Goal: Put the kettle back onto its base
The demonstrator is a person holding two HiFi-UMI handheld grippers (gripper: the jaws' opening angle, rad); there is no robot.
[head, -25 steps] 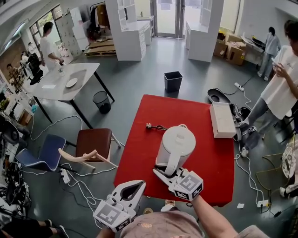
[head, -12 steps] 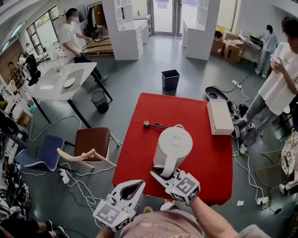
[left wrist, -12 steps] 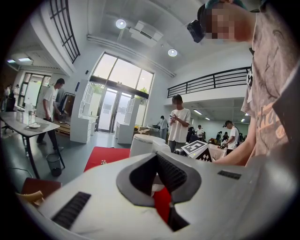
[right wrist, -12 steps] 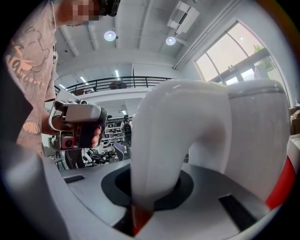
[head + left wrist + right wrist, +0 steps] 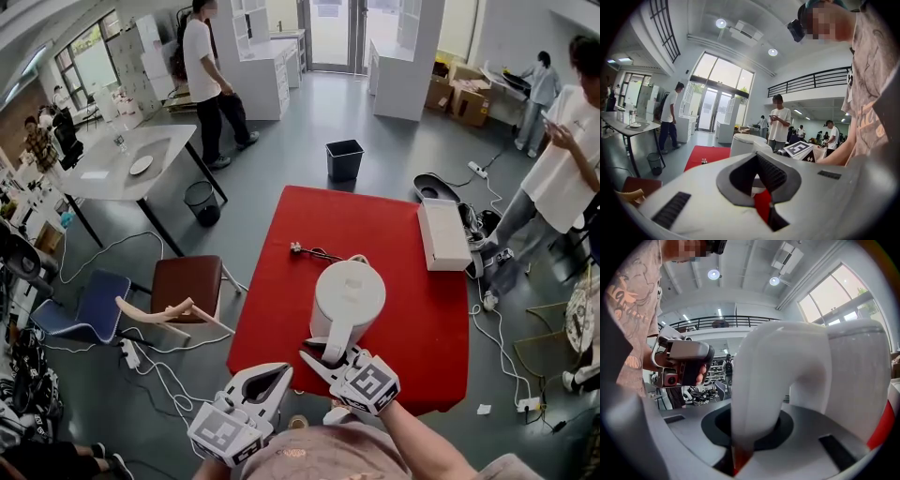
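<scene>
Your left gripper (image 5: 277, 373) hovers at the red table's (image 5: 281, 309) near-left corner, jaws pressed together and empty. Your right gripper (image 5: 325, 355) points almost level, pinching the handle of the upright kettle (image 5: 349, 291) by the near edge. Bare tabletop lies left and beyond; a white box (image 5: 442, 236) lies at the far-right edge.

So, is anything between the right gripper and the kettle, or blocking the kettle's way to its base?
Nothing between them: the right gripper is clamped on the handle of the kettle. I can't make out the base; only a plug and cord lie just beyond the kettle on the red table.
</scene>
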